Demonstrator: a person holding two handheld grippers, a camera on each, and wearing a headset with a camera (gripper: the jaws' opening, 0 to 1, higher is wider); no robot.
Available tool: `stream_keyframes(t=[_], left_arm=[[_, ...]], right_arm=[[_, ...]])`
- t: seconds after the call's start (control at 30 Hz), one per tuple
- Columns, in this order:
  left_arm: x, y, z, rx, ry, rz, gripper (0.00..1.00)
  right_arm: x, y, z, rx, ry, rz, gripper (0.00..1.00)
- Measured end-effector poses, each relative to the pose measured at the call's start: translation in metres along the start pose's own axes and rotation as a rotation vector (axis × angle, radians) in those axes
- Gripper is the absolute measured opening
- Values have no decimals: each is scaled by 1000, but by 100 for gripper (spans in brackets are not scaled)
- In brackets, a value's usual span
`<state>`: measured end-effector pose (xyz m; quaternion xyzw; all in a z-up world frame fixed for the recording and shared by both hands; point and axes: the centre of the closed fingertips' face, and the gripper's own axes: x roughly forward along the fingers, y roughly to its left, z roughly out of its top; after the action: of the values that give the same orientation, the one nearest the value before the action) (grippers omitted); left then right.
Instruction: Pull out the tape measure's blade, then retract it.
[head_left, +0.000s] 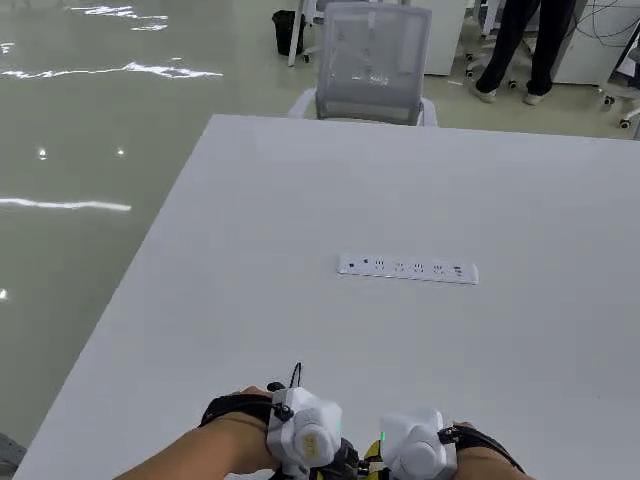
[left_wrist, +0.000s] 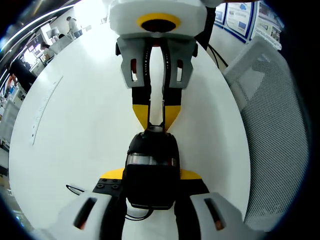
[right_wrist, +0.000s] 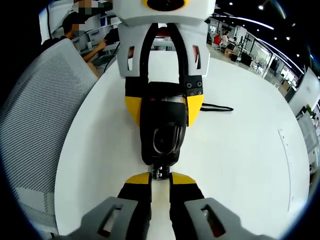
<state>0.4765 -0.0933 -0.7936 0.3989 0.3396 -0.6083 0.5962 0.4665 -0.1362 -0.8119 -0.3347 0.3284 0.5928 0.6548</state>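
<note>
The left tongs (left_wrist: 151, 176) are clamped on the black case of the tape measure (left_wrist: 151, 170), one yellow-tipped jaw pressed against each flank of the case. Facing them nose to nose, the right tongs (right_wrist: 159, 180) are drawn together on the end of the blade (right_wrist: 159, 172), which shows as a small metal tip pinched just at the mouth of the case, so very little blade is out. The two tools stand in one line with the tape measure between them, the case in the left grip and its blade end in the right. Whether the case rests on the desk (head_left: 300, 220) or hangs just above it cannot be told. A thin black cord (right_wrist: 216, 107) trails from the case side and lies looped on the white surface beside it. In the head view both tools sit close together at the near edge of the desk, each in a hand (head_left: 235, 425) wearing a black strap. Farther out, toward the middle of the desk, a white power strip (head_left: 408, 268) lies flat, well apart from the tools. A grey mesh chair (head_left: 370, 65) stands at the far edge of the desk, and beyond it is a glossy floor where a person's legs (head_left: 530, 45) stand.
</note>
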Motion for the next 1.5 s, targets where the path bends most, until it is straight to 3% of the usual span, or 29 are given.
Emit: stream_keyframes(t=[0.77, 1.5], left_arm=[[1, -1, 0, 19, 19, 1, 32], [2, -1, 0, 15, 23, 7, 32]], right_arm=[[-23, 2, -24, 23, 36, 2, 11], [-26, 2, -40, 30, 75, 11, 11]])
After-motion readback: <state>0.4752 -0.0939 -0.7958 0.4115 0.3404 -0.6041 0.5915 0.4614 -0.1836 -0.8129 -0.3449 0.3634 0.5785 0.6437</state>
